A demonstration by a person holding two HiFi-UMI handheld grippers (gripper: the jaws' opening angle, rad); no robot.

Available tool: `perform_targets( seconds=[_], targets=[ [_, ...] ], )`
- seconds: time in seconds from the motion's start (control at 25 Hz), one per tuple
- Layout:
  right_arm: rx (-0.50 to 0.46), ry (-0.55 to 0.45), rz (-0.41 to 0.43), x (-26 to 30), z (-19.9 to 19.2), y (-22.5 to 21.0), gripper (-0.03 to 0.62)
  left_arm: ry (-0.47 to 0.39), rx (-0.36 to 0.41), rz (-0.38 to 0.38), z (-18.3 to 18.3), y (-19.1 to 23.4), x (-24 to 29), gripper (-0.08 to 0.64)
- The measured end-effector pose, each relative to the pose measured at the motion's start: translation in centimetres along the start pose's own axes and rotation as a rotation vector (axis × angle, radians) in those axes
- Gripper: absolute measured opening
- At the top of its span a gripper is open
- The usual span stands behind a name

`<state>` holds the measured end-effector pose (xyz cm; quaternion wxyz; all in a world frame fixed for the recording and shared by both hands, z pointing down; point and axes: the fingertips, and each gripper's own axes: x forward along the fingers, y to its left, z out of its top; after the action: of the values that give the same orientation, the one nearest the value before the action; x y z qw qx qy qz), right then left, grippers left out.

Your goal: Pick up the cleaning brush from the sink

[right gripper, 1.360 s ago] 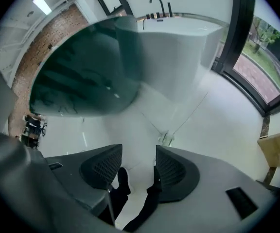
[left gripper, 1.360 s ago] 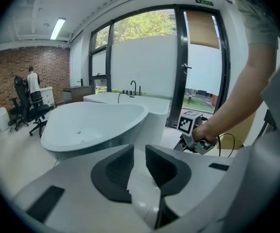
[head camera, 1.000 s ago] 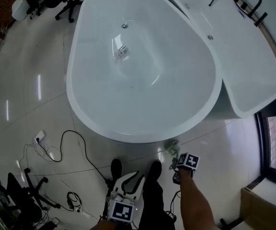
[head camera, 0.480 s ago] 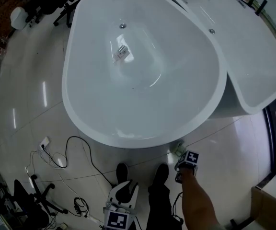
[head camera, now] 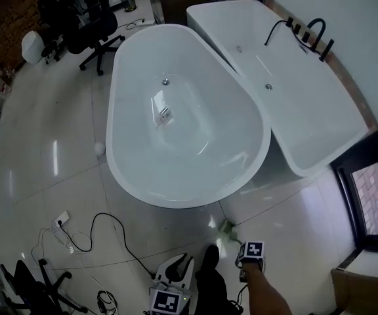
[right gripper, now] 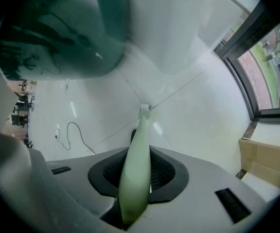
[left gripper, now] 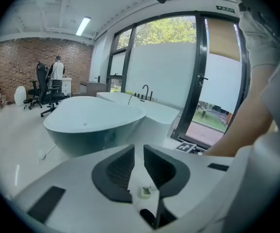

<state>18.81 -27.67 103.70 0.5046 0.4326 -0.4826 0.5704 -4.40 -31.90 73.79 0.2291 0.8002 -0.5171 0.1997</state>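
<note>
Head view: the right hand-held gripper (head camera: 240, 243) hangs over the glossy white tiled floor (head camera: 58, 163), at 5 o'clock from the white oval freestanding bathtub (head camera: 176, 201). A pale green plastic cleaning brush (head camera: 227, 229) juts from it toward 10 o'clock. The left hand-held gripper (head camera: 179, 262) sits at the frame's 6 o'clock.

Left gripper view: only here do its jaws show, drawn to a bare slit with nothing between them. The bathtub's outer wall lies at 10 o'clock.

Right gripper view: the jaws are closing on the brush handle, pads pressing both sides, with the head toward 12 o'clock and clear of the floor.
</note>
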Motion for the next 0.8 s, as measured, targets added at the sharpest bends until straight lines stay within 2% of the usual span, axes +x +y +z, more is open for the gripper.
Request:
perform_targets(
  seconds=[0.08,0.24,0.4,0.52,0.64,0.8],
  targets=[
    [-0.037,-0.05,-0.005,-5.2,-3.4,0.4,0.066,-0.022,0.011,-0.016,2.6,-1.1,-3.7,0.051],
    [-0.177,-0.306,0.005,-15.7,-8.6,3.6,0.064,-0.088,-0.001,-0.037,6.7,-1.6,-12.6,0.044],
    [-0.178,-0.433,0.008,-24.6,-18.7,7.5,0.063,-0.133,-0.024,-0.071,6.5,-0.9,-22.6,0.044],
    [-0.157,-0.55,0.02,-30.1,-24.9,9.7,0.061,-0.132,-0.041,-0.072,5.7,-0.2,-29.3,0.044],
    [-0.199,-0.623,0.046,-35.3,-29.0,11.0,0.061,-0.141,-0.063,-0.065,5.7,-0.1,-34.8,0.041],
    [-0.3,-0.702,0.101,-42.1,-32.3,12.1,0.061,-0.198,-0.08,-0.041,8.1,-1.9,-39.7,0.041]
  ],
)
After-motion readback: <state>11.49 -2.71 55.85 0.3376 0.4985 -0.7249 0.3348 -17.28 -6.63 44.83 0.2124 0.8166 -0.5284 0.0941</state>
